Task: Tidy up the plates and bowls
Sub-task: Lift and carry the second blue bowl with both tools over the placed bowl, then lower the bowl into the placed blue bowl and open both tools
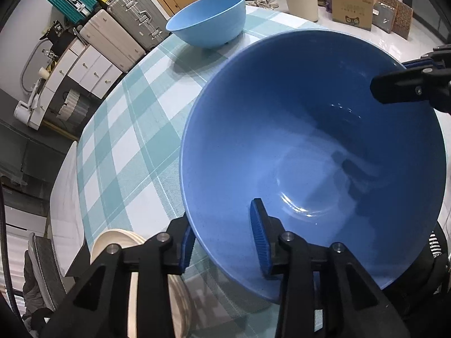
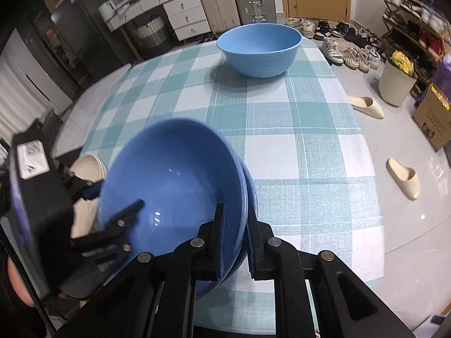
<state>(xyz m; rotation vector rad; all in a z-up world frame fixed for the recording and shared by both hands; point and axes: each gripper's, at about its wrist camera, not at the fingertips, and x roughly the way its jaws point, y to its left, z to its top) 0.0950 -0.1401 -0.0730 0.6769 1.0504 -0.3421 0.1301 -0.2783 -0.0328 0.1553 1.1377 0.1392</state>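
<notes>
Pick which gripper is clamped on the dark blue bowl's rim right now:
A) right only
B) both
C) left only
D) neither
A: the right gripper pinches the dark blue bowl at its rim, while the left gripper straddles the opposite rim with a gap at its inner pad.

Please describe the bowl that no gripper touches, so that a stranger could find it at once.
Look at the table with the teal-and-white checked cloth. At its far end, toward the suitcases, the light blue bowl stands alone and upright. It is paler than the dark blue bowl at the near edge.
</notes>
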